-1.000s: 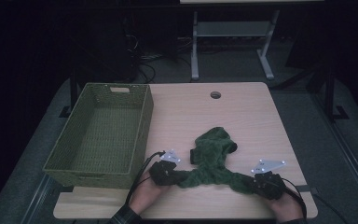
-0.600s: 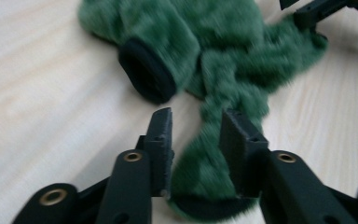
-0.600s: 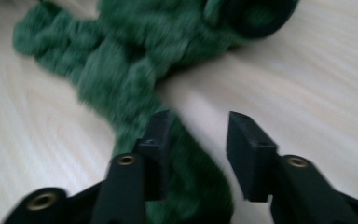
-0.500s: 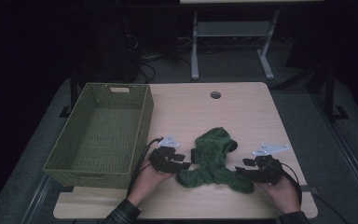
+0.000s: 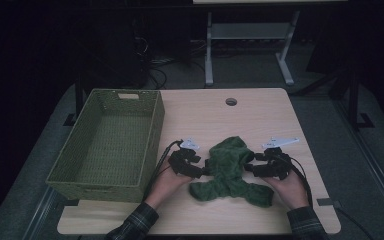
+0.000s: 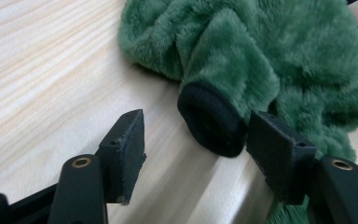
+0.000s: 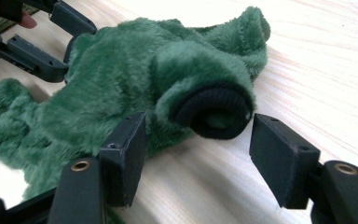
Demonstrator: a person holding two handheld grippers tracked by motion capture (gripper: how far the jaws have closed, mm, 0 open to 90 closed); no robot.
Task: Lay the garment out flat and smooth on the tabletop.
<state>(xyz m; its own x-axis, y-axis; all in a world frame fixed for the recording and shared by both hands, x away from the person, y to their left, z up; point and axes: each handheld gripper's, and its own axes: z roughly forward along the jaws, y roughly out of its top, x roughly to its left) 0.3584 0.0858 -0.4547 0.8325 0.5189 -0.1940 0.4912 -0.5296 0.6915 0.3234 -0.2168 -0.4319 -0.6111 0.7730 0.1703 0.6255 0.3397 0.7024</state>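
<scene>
Both tongs stand wide open around the cuffs of a green fleece garment [image 5: 228, 170] and grip nothing yet. Left tongs [image 6: 193, 147] bracket the garment's left sleeve cuff [image 6: 209, 123], one jaw against its side, the other off on bare wood. Right tongs [image 7: 198, 154] straddle the right sleeve cuff [image 7: 214, 112] with a gap on both sides. The garment lies crumpled on the desk [image 5: 260, 110], just right of the woven basket [image 5: 105, 145], which is empty. I judge the step to be seizing both sleeves; next, each pair should slide forward over its dark ribbed cuff and close, before lifting or spreading the fleece.
</scene>
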